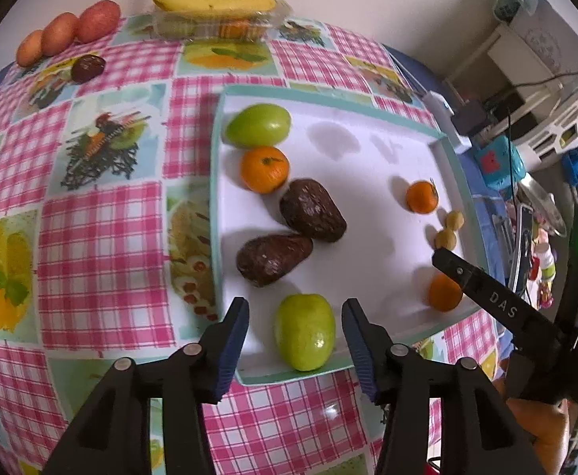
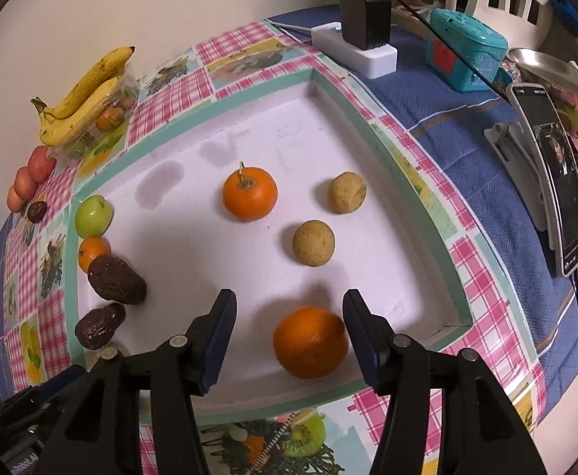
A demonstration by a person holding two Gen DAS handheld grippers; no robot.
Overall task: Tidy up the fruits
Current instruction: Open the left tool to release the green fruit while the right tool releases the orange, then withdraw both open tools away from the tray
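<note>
Green fruit (image 1: 305, 331) lies between left jaws, orange (image 2: 310, 342) between right jaws

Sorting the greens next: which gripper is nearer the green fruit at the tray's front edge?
Left. The left gripper has its open fingers on either side of that green fruit; the right gripper is across the tray, at an orange.

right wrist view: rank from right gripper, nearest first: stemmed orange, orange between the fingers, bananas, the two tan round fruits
1. Orange between the right gripper fingers.
2. Nearer tan fruit, just ahead.
3. Stemmed orange and farther tan fruit: too close to call.
4. Bananas, far left by the wall.
</note>
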